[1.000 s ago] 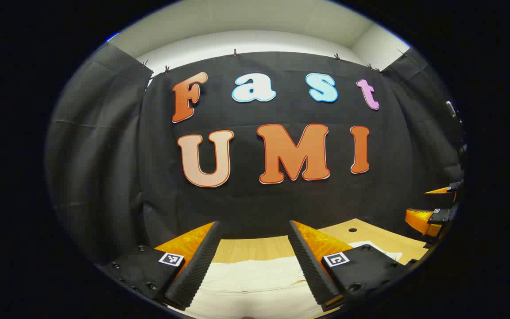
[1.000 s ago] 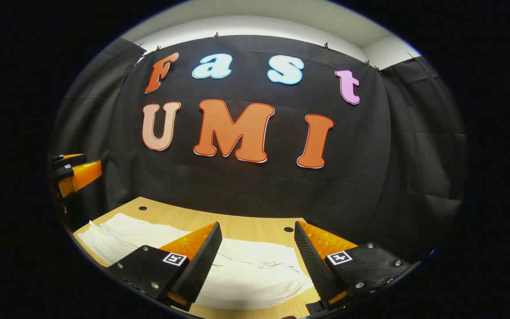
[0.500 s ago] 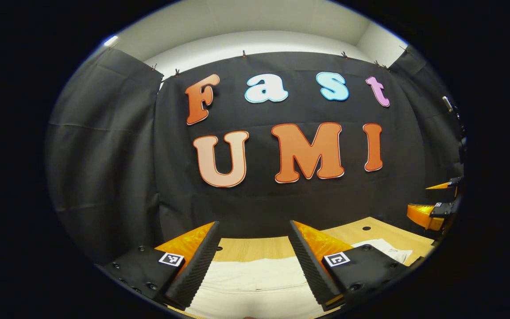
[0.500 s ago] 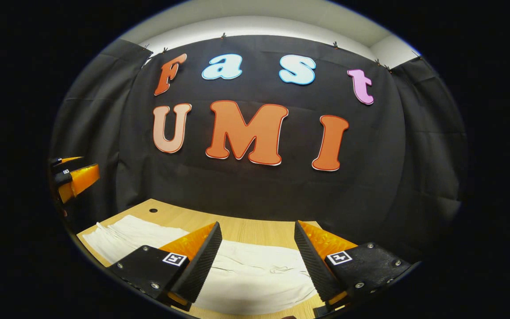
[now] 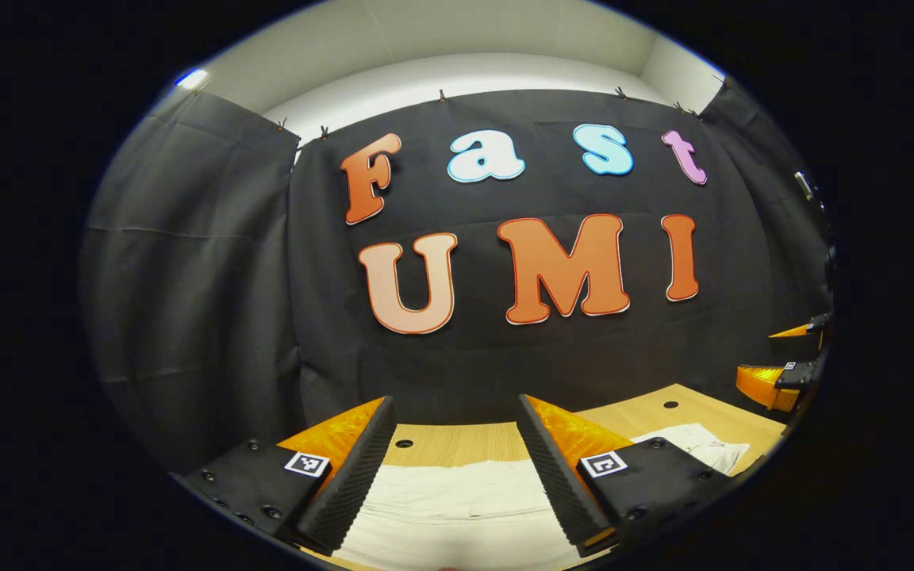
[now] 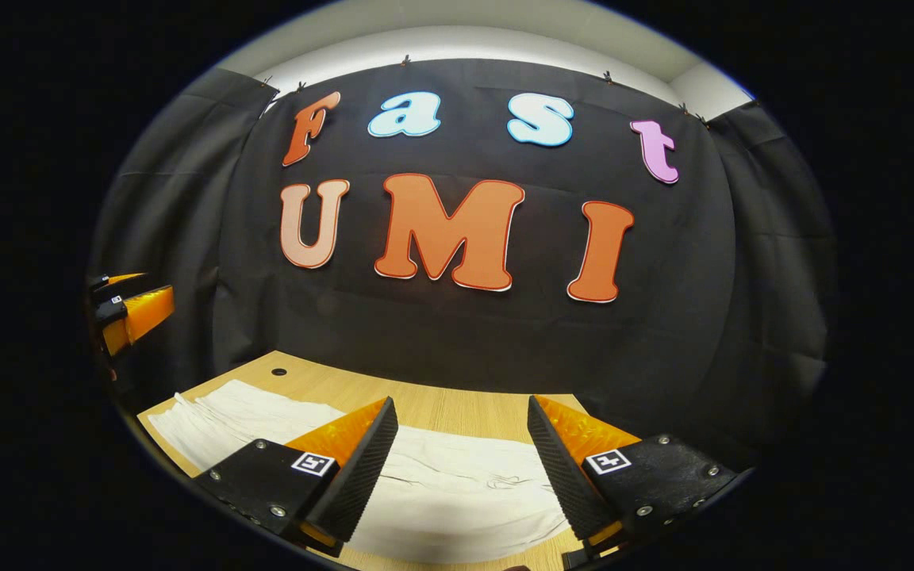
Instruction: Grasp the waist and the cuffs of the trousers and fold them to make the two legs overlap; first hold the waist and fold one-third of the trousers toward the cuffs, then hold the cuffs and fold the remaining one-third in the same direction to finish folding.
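Observation:
White trousers (image 6: 441, 492) lie flat on the wooden table (image 6: 441, 408), stretching from the left side toward the lower right in the right gripper view. In the left gripper view the trousers (image 5: 457, 500) lie just under and ahead of my fingers, with another part (image 5: 699, 444) at the right. My left gripper (image 5: 453, 476) hangs open above the cloth with nothing between its fingers. My right gripper (image 6: 457, 476) is open too, above the cloth, holding nothing. Each view shows the other gripper at its edge: the right gripper (image 5: 786, 361), the left gripper (image 6: 128, 305).
The black cloth wall (image 6: 465, 333) stands close behind the table's far edge. Small round holes (image 6: 278, 371) sit in the tabletop near the back, one (image 5: 670, 404) in the left gripper view too.
Both views have swung slightly to the left, so the wall sits further right in frame. Both grippers stay open above the trousers, which have not moved.

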